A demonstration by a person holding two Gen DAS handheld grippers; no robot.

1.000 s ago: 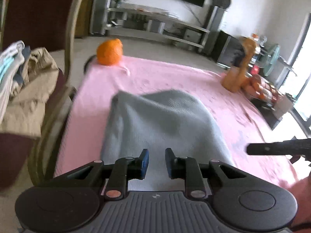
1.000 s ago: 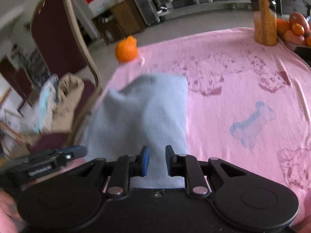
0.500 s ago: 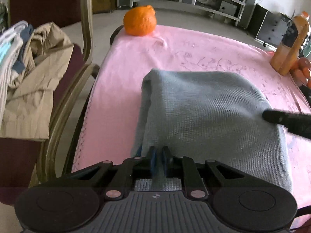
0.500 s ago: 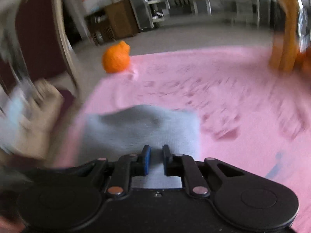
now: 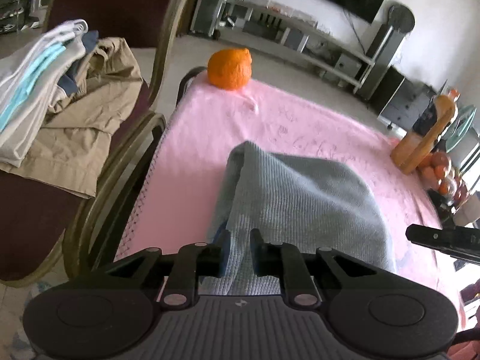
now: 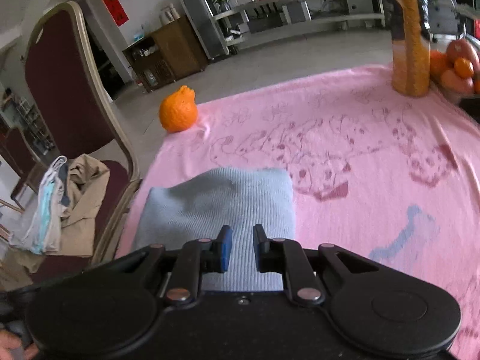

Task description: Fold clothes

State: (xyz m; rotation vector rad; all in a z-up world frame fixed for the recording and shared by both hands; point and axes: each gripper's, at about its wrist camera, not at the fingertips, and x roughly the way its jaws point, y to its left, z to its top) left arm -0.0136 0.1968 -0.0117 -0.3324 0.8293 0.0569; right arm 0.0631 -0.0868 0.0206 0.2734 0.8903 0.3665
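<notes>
Grey-blue knit garment (image 5: 300, 198) lies on the pink blanket (image 5: 210, 126) covering the table, toward the near left corner, its near edge lifted off the cloth.

Left gripper (image 5: 240, 250): jaws narrowed, knit fabric pinched between the pads at the garment's near left edge. A doubled layer shows along that left side, so it is already folded at least once, as I read it.

Right gripper (image 6: 241, 247): jaws likewise narrow, clamped on the near edge further right. In the left wrist view its dark finger tip pokes in from the right.

2 grips spaced along 1 hem keep the edge taut and level; judged purpose is to carry it toward the far side for another fold without bunching.

Orange fruit (image 5: 230, 67) sits at the far left corner, well apart from the garment. Juice bottle (image 6: 409, 36) and fruit pile (image 6: 456, 66) stand at the far right edge, clear of the fold path.

Chair (image 6: 72, 96) at left holds a heap of other clothes (image 5: 60, 114), likely waiting for their turn.
</notes>
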